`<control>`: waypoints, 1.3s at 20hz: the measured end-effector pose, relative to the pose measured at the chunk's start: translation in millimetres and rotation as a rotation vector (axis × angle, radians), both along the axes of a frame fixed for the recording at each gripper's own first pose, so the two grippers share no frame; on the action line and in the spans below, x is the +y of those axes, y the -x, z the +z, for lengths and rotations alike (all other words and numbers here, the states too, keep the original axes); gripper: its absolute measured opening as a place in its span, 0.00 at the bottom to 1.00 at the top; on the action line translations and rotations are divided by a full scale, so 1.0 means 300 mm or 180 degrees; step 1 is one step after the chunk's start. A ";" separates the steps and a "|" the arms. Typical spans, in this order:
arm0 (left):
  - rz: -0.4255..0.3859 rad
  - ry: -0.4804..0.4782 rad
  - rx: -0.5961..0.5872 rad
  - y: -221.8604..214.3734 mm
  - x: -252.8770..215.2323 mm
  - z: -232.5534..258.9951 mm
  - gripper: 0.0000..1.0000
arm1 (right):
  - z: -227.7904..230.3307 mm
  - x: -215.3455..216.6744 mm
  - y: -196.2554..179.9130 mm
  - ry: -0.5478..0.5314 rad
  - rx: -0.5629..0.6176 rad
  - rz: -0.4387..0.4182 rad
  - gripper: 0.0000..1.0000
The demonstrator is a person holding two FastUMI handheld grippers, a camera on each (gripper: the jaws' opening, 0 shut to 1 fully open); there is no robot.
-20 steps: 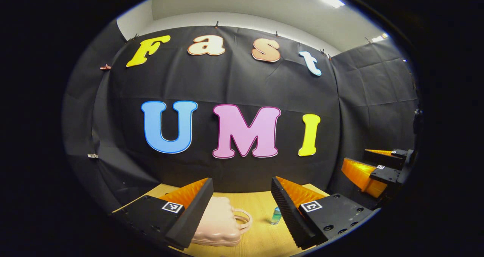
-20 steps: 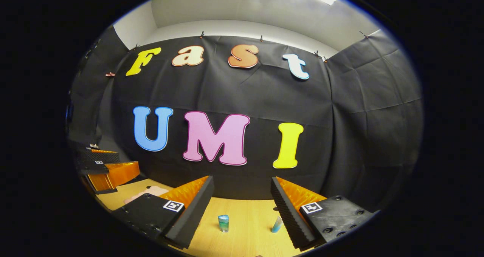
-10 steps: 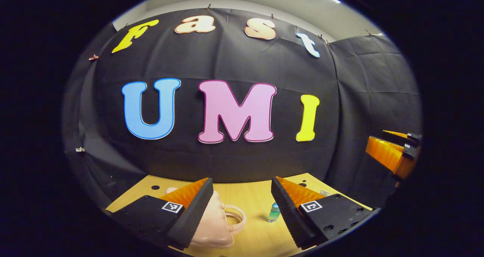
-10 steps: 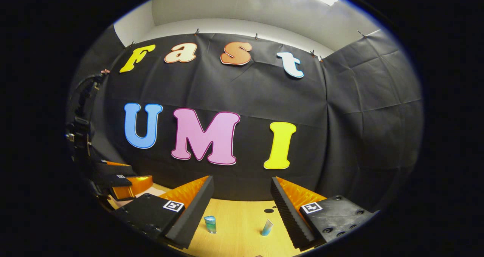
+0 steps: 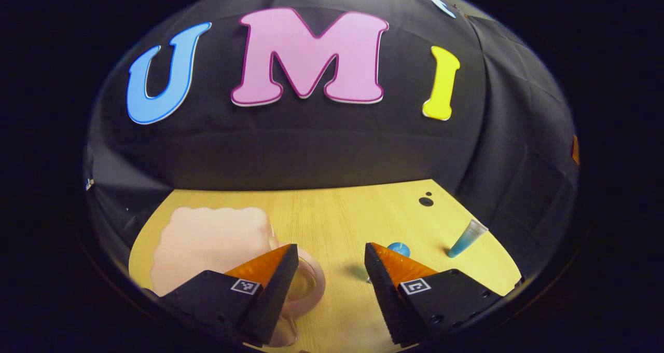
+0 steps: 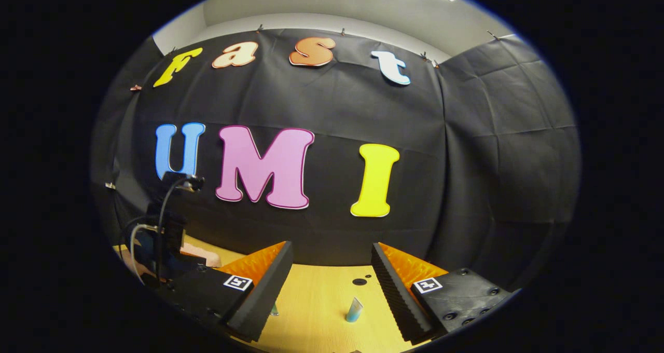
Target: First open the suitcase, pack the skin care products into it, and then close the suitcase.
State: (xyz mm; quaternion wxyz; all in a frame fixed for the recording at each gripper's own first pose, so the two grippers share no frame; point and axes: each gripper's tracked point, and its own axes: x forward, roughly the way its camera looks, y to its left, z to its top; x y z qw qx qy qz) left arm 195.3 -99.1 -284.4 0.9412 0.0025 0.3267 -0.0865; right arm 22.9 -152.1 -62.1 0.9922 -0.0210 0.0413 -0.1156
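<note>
Both grippers, left gripper (image 5: 329, 257) and right gripper (image 6: 329, 259), gape empty. Closed pale-pink scalloped suitcase (image 5: 207, 244) lies on yellow wooden table (image 5: 337, 213), handle under left's finger; blue tube (image 5: 467, 237) right.

In the left gripper view, bare table (image 5: 332, 213) lies open in the middle of the frame. The pink suitcase (image 5: 207, 241) takes the lower left. A blue-capped bottle (image 5: 398, 248) stands just beside the right finger, and a tube (image 5: 467, 237) lies at lower right, with free wood between them.
</note>
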 end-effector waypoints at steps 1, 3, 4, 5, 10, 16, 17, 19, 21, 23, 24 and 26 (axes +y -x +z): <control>0.0090 -0.0067 0.0308 -0.013 0.012 -0.090 0.82 | -0.057 -0.025 -0.009 -0.0044 0.0116 -0.0023 0.96; 0.0234 -0.0186 0.0728 -0.022 0.025 -0.235 0.78 | -0.118 -0.055 -0.017 -0.0106 0.0258 -0.0062 0.96; 0.0260 -0.0231 0.0829 -0.021 0.029 -0.268 0.78 | -0.134 -0.064 -0.020 -0.0125 0.0302 -0.0076 0.96; 0.0241 -0.0306 0.0869 -0.035 0.034 -0.291 0.77 | -0.148 -0.071 -0.022 -0.0137 0.0339 -0.0087 0.96; 0.0435 -0.0288 0.1350 -0.040 0.031 -0.431 0.52 | -0.196 -0.092 -0.051 -0.0178 0.0440 -0.0067 0.96; 0.0398 -0.0088 0.1336 -0.055 0.024 -0.377 0.13 | -0.230 -0.127 -0.061 -0.0238 0.0504 -0.0080 0.96; 0.0385 -0.0104 0.1307 -0.060 0.024 -0.346 0.12 | -0.235 -0.124 -0.062 -0.0261 0.0521 -0.0072 0.96; 0.0394 -0.0036 0.1263 -0.064 0.029 -0.275 0.12 | -0.228 -0.120 -0.068 -0.0258 0.0517 -0.0051 0.96; 0.0358 0.0133 0.1173 -0.071 0.047 -0.149 0.11 | -0.199 -0.104 -0.073 -0.0223 0.0473 -0.0028 0.96; 0.0242 0.0127 0.1051 -0.081 0.114 -0.007 0.12 | -0.166 -0.079 -0.076 -0.0167 0.0399 0.0013 0.96; 0.0183 0.0089 0.0989 -0.086 0.165 0.068 0.12 | -0.150 -0.061 -0.075 -0.0146 0.0370 0.0038 0.96; 0.0081 0.0013 0.0906 -0.088 0.289 0.203 0.11 | -0.130 -0.020 -0.074 -0.0123 0.0334 0.0096 0.96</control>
